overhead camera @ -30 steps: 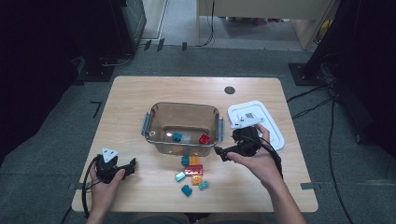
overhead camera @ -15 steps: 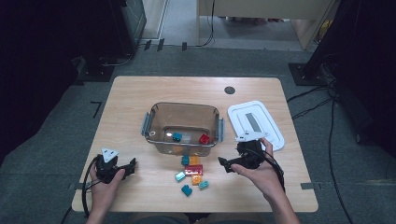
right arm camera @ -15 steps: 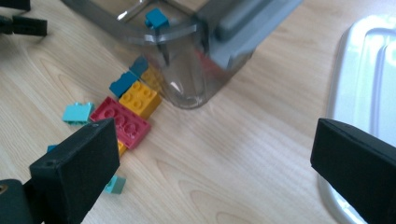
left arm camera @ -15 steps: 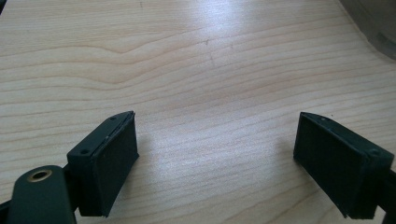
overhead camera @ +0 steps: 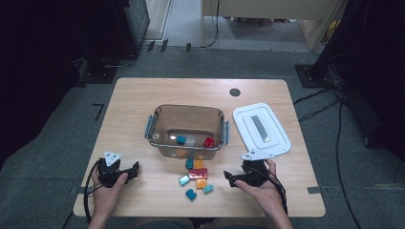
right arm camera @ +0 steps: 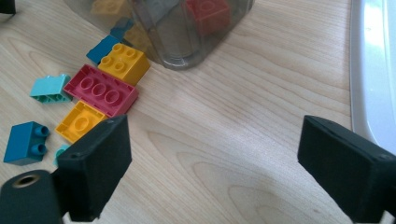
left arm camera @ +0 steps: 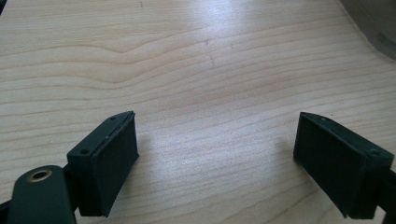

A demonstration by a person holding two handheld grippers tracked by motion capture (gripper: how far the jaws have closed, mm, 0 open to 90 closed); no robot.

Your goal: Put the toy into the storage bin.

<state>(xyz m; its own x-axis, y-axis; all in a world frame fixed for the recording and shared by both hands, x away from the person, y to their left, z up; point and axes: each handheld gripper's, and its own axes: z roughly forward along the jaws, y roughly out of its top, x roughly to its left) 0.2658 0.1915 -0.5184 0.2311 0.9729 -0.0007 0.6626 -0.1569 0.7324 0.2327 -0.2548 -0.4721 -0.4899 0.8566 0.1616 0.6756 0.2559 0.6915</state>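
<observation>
Jaws spread wide on both sides — my left hand-held gripper [left arm camera: 215, 158] rests empty over bare light wooden surface [left arm camera: 196, 60], my right hand-held gripper [right arm camera: 210, 168] equally empty. Just beside its left jaw lie loose plastic bricks: a long red brick [right arm camera: 100, 89] touching a yellow square brick [right arm camera: 123, 63], against the clear plastic bin [overhead camera: 186, 131] — white flat lid [overhead camera: 261, 129] alongside

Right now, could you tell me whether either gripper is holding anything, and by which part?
Nothing is held. The left gripper and the right gripper are both open over bare table.
</observation>
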